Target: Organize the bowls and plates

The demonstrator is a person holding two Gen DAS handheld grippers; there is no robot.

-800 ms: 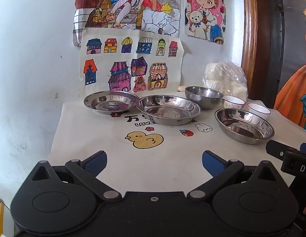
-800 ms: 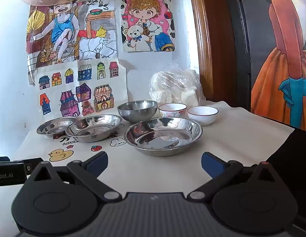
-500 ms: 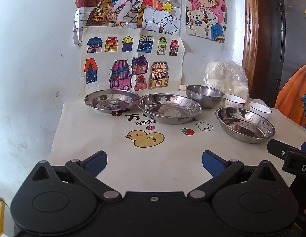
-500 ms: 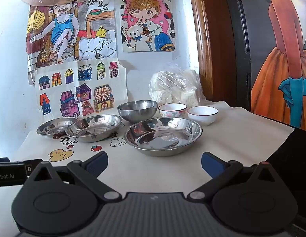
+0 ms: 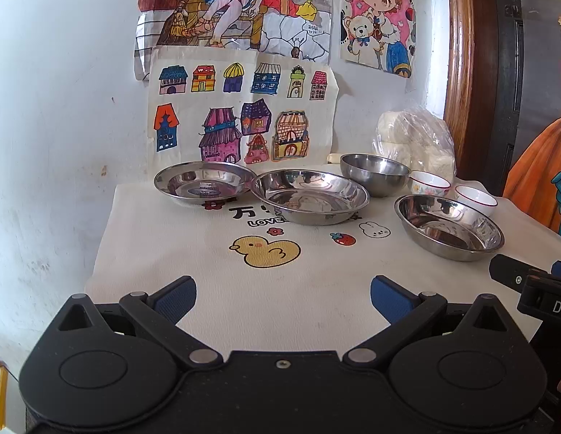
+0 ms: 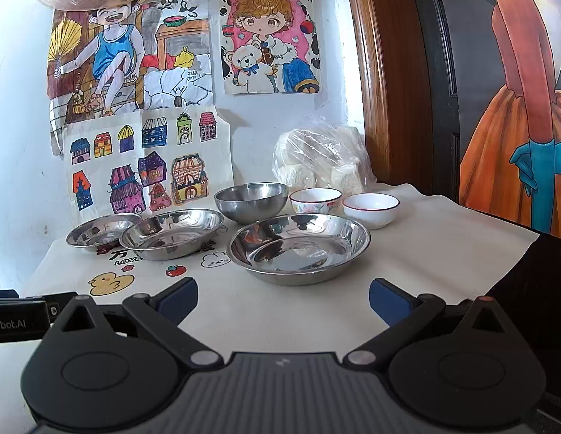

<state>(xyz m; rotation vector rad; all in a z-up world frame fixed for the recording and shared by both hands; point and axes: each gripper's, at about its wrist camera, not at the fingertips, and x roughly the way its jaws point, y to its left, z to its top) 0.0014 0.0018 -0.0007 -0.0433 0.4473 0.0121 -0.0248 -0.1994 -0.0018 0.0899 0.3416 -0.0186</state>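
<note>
From the left wrist view, three steel plates sit on the cloth-covered tabletop [image 5: 164,253]: a small plate [image 5: 205,183] at centre left, a wider plate [image 5: 310,195] touching its right rim, and a third plate [image 5: 449,227] apart at the right. A steel bowl [image 5: 375,178] and two white bowls [image 5: 430,182] [image 5: 475,199] stand behind them at the right. The left gripper [image 5: 283,294] fills the lower frame, jaws spread wide and holding nothing — only bare cloth lies between them.

From the right wrist view, the nearest plate [image 6: 298,247] lies at centre, just beyond the right gripper [image 6: 283,296], whose jaws are likewise fully released and empty. Stacking looks not yet begun. To start well, I judge the jaws should come in low over a plate's near rim and pinch the lip squarely — polished steel is slippery — then nest plates with plates and bowls with bowls.
</note>
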